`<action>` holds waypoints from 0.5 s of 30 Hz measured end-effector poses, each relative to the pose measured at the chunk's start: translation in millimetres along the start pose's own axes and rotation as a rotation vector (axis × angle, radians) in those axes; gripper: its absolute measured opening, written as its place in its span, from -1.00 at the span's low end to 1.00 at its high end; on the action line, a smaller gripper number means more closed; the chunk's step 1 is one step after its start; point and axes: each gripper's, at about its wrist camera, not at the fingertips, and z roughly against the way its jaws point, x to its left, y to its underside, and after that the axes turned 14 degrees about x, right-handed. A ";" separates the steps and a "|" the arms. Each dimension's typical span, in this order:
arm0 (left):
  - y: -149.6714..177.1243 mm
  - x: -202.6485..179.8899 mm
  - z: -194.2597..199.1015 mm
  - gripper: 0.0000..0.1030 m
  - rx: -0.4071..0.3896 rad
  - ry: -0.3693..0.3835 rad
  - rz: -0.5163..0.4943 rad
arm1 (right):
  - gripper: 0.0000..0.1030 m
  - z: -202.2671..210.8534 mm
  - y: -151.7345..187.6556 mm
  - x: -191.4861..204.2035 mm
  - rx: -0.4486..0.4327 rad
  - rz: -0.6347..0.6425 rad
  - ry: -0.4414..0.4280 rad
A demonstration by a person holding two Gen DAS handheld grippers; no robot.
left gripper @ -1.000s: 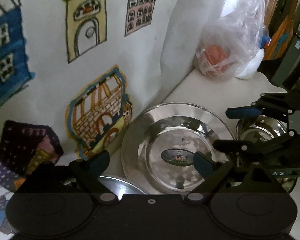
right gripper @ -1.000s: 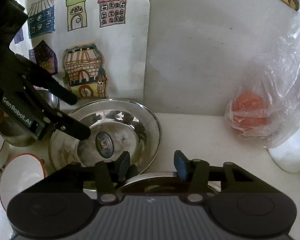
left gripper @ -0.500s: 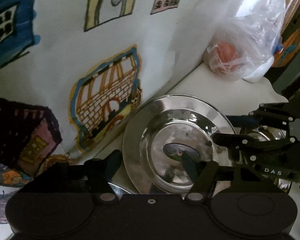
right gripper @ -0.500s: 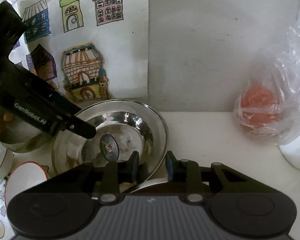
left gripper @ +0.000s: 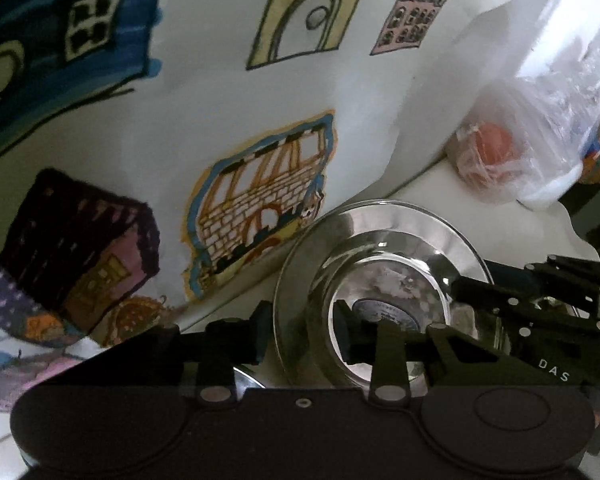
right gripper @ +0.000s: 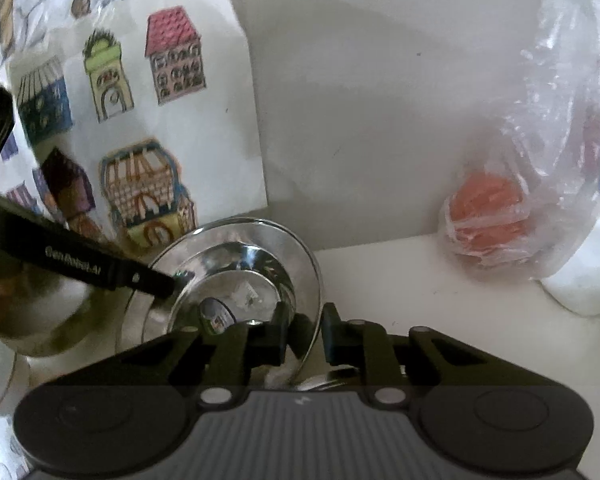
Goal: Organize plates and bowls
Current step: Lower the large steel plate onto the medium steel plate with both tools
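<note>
Both hand-held grippers have just been closing on the steel plate (left gripper: 380,240), which sits near the desk's back edge. The left hand-held gripper (left gripper: 300,334) straddles its near rim, seemingly not yet pinching; the right hand-held gripper (right gripper: 304,336) clamps the opposite rim. Lift evenly, keeping it level. Behind, the wall with house drawings (left gripper: 260,200) stands close; the bare desk (right gripper: 420,280) lies open toward the plastic bag (right gripper: 520,200).

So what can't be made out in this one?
- Left wrist view: near edge of the steel plate, hidden by the left gripper; pad contact unclear.
- Right wrist view: dish under the right gripper, mostly covered.
- Both views: red contents of the plastic bag, blurred by film.
</note>
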 end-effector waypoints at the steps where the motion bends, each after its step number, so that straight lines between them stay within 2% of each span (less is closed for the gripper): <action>1: 1.4 -1.2 0.9 -0.39 -0.003 -0.008 0.011 | -0.68 2.4 0.1 -0.5 -0.012 -0.009 -0.003; 6: 11.0 -8.2 11.0 -0.52 -0.033 -0.046 0.067 | -0.69 14.2 -1.1 0.8 -0.063 -0.020 -0.010; 10: 21.9 -15.6 22.7 -0.53 -0.065 -0.077 0.093 | -0.69 25.3 -0.1 0.8 -0.089 -0.029 -0.018; 15: 35.7 -17.2 41.4 -0.58 -0.115 -0.076 0.129 | -0.69 46.9 1.8 0.5 -0.129 -0.039 -0.018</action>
